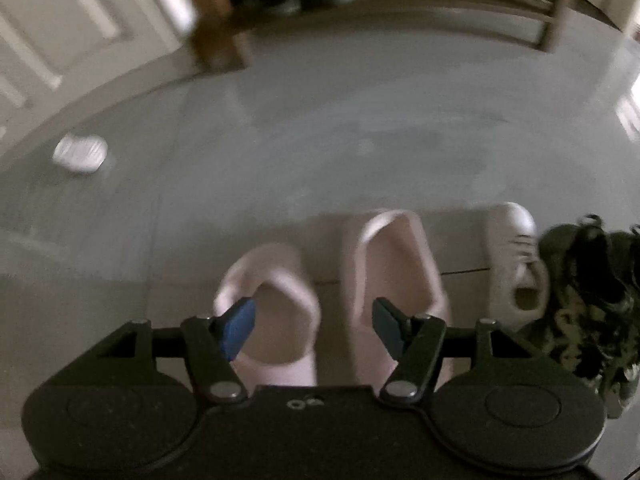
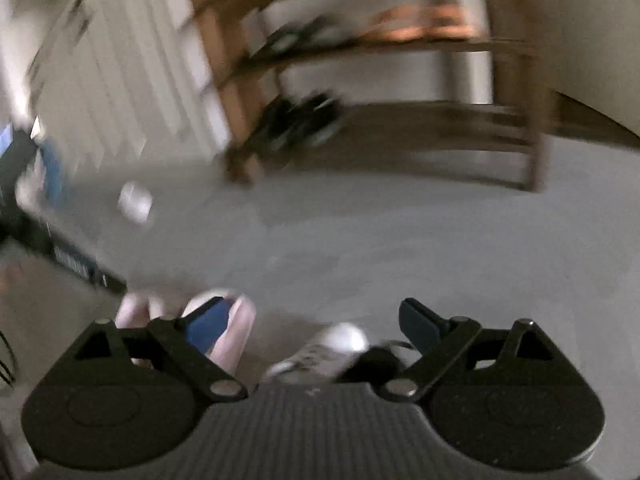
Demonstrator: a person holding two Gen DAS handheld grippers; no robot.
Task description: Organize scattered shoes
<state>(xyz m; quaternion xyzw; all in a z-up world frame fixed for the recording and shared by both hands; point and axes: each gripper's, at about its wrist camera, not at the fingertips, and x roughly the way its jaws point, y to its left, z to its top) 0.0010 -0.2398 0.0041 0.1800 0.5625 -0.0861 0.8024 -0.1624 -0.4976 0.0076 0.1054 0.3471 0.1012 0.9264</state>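
Two pink slippers lie side by side on the grey floor, the left slipper [image 1: 268, 312] and the right slipper [image 1: 396, 276], straight below my left gripper [image 1: 314, 324]. Its blue pads stand half apart above them and press on nothing. A white sneaker [image 1: 516, 260] and a dark camouflage shoe [image 1: 588, 300] lie to the right. My right gripper [image 2: 312, 310] is wide open and holds nothing. Under it I see the pink slippers [image 2: 236, 336], the white sneaker [image 2: 320, 352] and the dark shoe [image 2: 372, 360]. Both views are blurred.
A wooden shoe rack [image 2: 532, 120] stands at the back, with dark shoes [image 2: 300, 124] on its low shelf and brownish shoes [image 2: 424, 28] higher up. A small white object [image 2: 136, 202] lies on the floor. A white panelled door [image 1: 60, 40] is at the left.
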